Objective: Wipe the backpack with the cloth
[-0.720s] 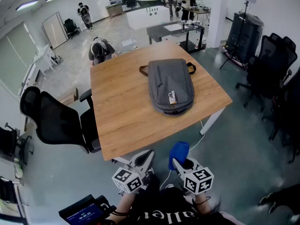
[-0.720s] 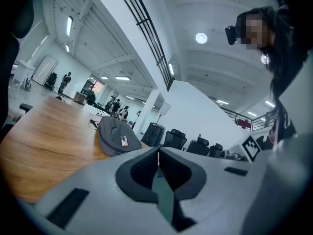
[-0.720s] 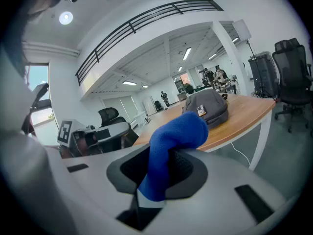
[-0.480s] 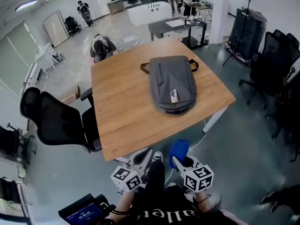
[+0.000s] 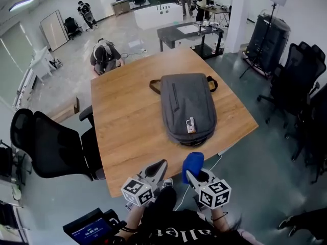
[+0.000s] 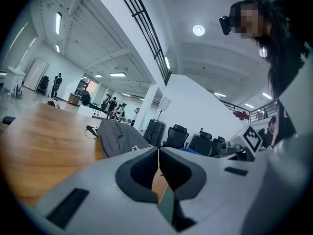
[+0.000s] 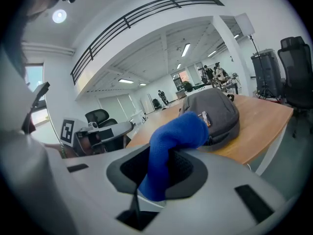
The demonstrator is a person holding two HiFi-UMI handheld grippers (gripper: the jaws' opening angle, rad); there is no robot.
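- The head view looks steeply down from above the bench (image 5: 122,126). It takes in the whole top, with the left tool (image 5: 156,168) and right tool (image 5: 191,174) at its lower edge.
- The left gripper view sits low, near bench height, facing across the wood.
- The right gripper view faces likewise, close to the near edge.
- All three share the backpack (image 5: 188,108).
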